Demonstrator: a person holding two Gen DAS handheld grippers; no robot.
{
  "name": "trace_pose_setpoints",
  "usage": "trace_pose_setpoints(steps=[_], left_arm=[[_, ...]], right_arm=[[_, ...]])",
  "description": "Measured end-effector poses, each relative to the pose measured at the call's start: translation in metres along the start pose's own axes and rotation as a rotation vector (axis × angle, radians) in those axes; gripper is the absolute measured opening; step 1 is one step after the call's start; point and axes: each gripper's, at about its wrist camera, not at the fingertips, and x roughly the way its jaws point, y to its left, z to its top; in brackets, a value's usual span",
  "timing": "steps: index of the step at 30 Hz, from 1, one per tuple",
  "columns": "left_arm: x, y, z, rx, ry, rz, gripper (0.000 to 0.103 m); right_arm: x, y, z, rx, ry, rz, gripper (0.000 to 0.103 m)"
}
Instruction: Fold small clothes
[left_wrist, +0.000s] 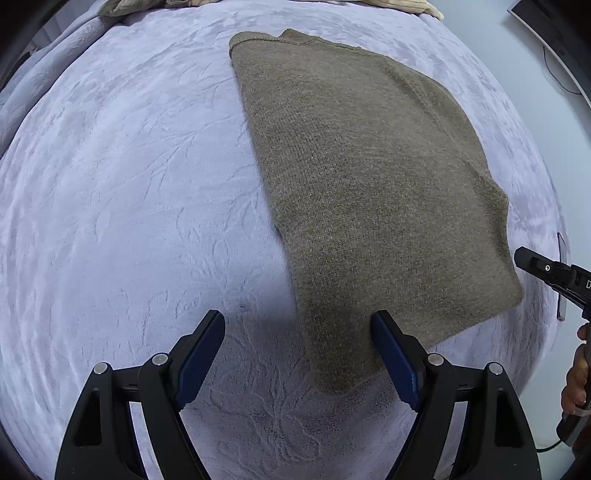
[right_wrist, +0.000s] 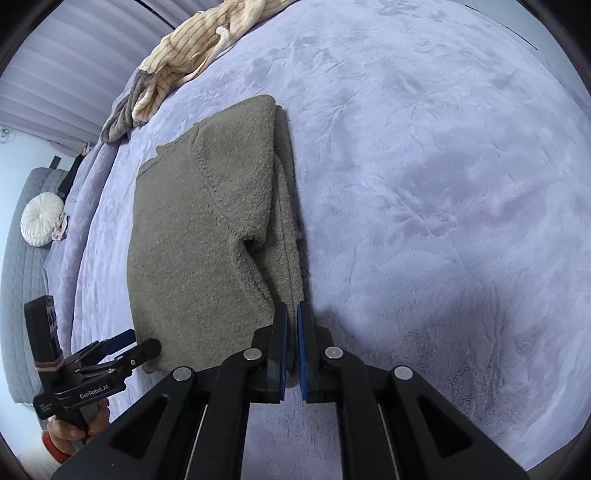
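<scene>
A folded olive-brown knit sweater (left_wrist: 369, 184) (right_wrist: 207, 229) lies flat on the lilac plush bedcover (left_wrist: 129, 184) (right_wrist: 424, 166). My left gripper (left_wrist: 297, 321) hovers open above the sweater's near left corner, touching nothing; in the right wrist view it (right_wrist: 146, 339) sits by the sweater's lower left edge, held by a hand (right_wrist: 74, 428). My right gripper (right_wrist: 292, 310) is shut to a thin slit over the sweater's near right corner. The cloth lies flat there and does not look pinched. The left wrist view shows its tip (left_wrist: 524, 256) beside the sweater's right edge.
A cream striped garment (right_wrist: 192, 48) and a grey one (right_wrist: 122, 118) lie bunched at the bed's far edge. Beyond the bed are a grey sofa (right_wrist: 22, 295) with a round white cushion (right_wrist: 40, 219), and a dark screen with a cable (left_wrist: 546, 22).
</scene>
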Motion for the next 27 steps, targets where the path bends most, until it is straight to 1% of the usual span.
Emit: trace_pose_setpoints(steps=[2,6,7,8,9,10,11,12,13,14,16,20,23,25,26,27], left_arm=[[-0.002,0.006,0.005,0.004,0.002,0.002,0.083],[-0.003,0.003,0.008,0.008,0.008,0.003,0.083],[-0.003,0.002,0.010,0.004,0.010,0.005,0.083],[-0.004,0.003,0.012,-0.003,0.005,0.005,0.083],[-0.005,0.004,0.013,-0.010,-0.003,0.003,0.083],[-0.006,0.004,0.015,-0.017,-0.009,0.001,0.083],[-0.008,0.006,0.016,-0.028,-0.020,-0.002,0.083],[-0.011,0.009,0.018,-0.040,-0.031,-0.009,0.083],[-0.012,0.011,0.019,-0.051,-0.038,-0.013,0.088],[-0.014,0.014,0.021,-0.063,-0.045,-0.013,0.103],[-0.020,0.018,0.025,-0.076,-0.065,-0.014,0.103],[-0.022,0.025,0.039,-0.101,-0.073,-0.023,0.103],[-0.018,0.033,0.046,-0.133,-0.077,-0.027,0.103],[-0.017,0.035,0.052,-0.144,-0.081,-0.029,0.103],[-0.015,0.037,0.055,-0.148,-0.080,-0.028,0.103],[-0.013,0.038,0.058,-0.154,-0.080,-0.023,0.103]], right_arm=[[0.000,-0.002,0.003,0.010,0.000,0.002,0.006],[0.002,0.000,0.006,0.015,0.001,0.008,0.009],[0.002,0.000,0.007,0.013,0.000,0.009,0.013],[0.003,0.001,0.008,0.012,0.001,0.010,0.020],[0.003,0.002,0.009,0.010,0.002,0.012,0.025],[0.003,0.002,0.010,0.010,0.002,0.016,0.039],[0.003,0.003,0.012,0.011,0.000,0.023,0.049],[0.002,0.004,0.013,0.011,-0.004,0.035,0.050],[0.001,0.004,0.015,0.011,-0.007,0.049,0.050],[0.001,0.004,0.018,0.013,-0.010,0.063,0.050],[0.000,0.004,0.025,0.026,-0.015,0.102,0.050],[0.009,-0.001,0.047,0.060,-0.003,0.180,0.051],[0.024,-0.002,0.062,0.078,0.025,0.207,0.051],[0.039,-0.003,0.070,0.096,0.068,0.241,0.051],[0.044,-0.003,0.072,0.103,0.082,0.244,0.046],[0.047,-0.003,0.074,0.105,0.089,0.245,0.036]])
